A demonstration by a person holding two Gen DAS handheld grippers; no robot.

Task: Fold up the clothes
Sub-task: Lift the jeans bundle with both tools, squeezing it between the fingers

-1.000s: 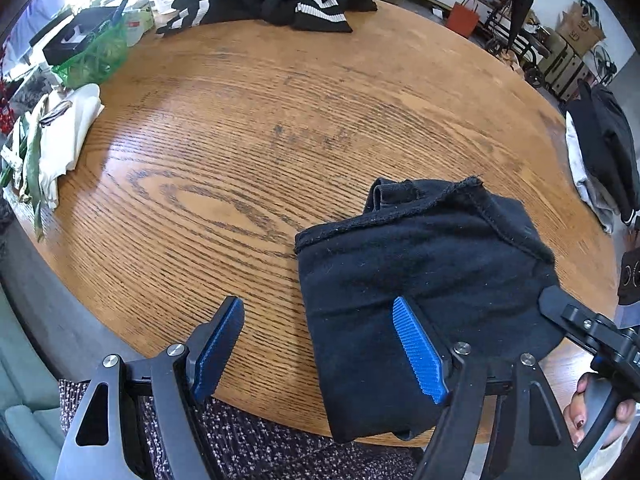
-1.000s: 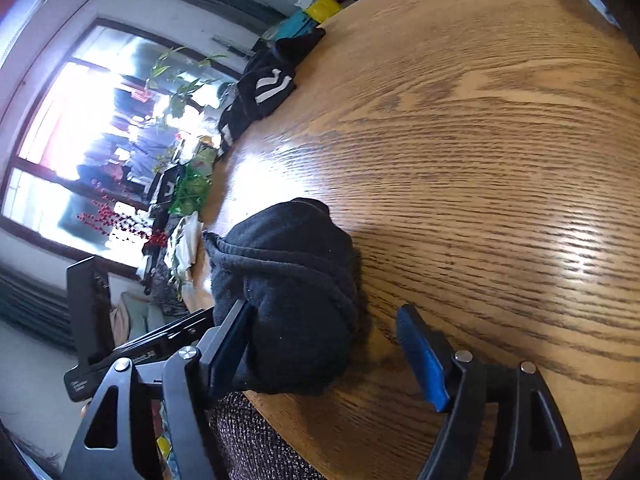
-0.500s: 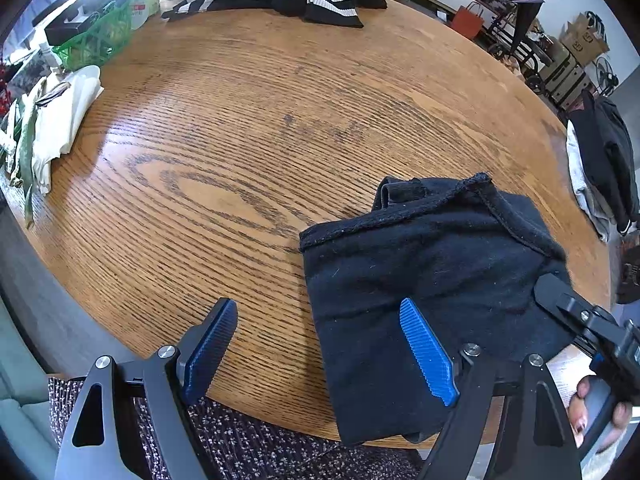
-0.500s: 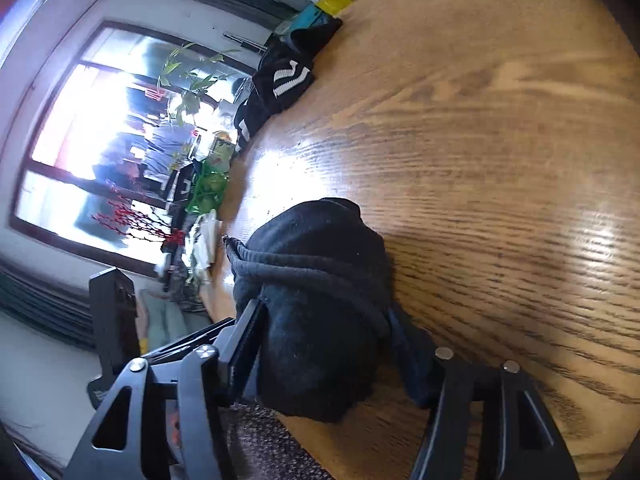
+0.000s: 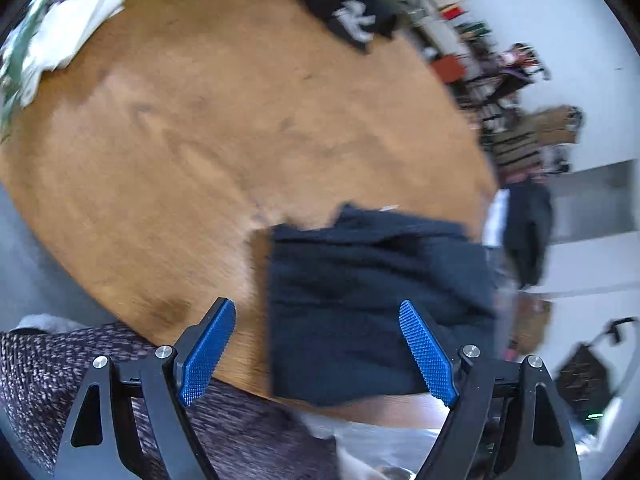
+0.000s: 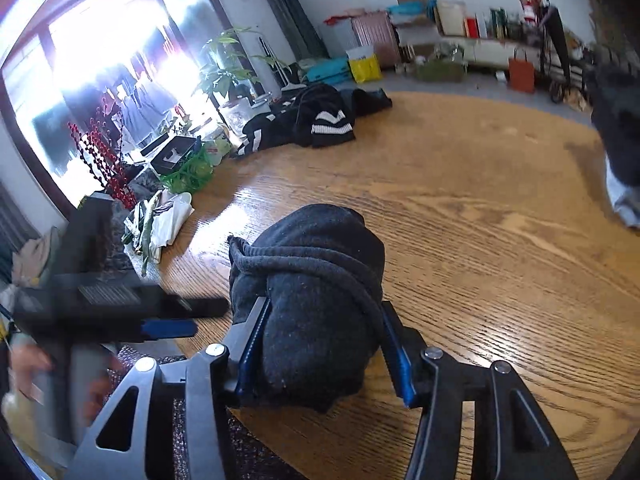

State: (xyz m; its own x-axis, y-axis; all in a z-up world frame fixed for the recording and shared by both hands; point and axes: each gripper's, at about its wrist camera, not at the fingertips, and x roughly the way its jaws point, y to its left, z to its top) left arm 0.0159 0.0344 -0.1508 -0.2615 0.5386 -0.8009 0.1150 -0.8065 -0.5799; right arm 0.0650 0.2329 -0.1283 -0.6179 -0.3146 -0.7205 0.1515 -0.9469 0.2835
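On round oak-grain wooden table (image 6: pixel 500 240) – right gripper (image 6: pixel 324 344), jaws just closing, clamps folded black fabric garment (image 6: pixel 316 300); left gripper (image 5: pixel 316 356) gapes wide, w/ nothing between.

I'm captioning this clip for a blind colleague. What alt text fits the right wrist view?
The right tongs have just been closing and now squeeze a folded black garment at the near edge of a round wooden table. The left tongs pass blurred at the left. More dark clothes lie at the far edge, near a bright window.
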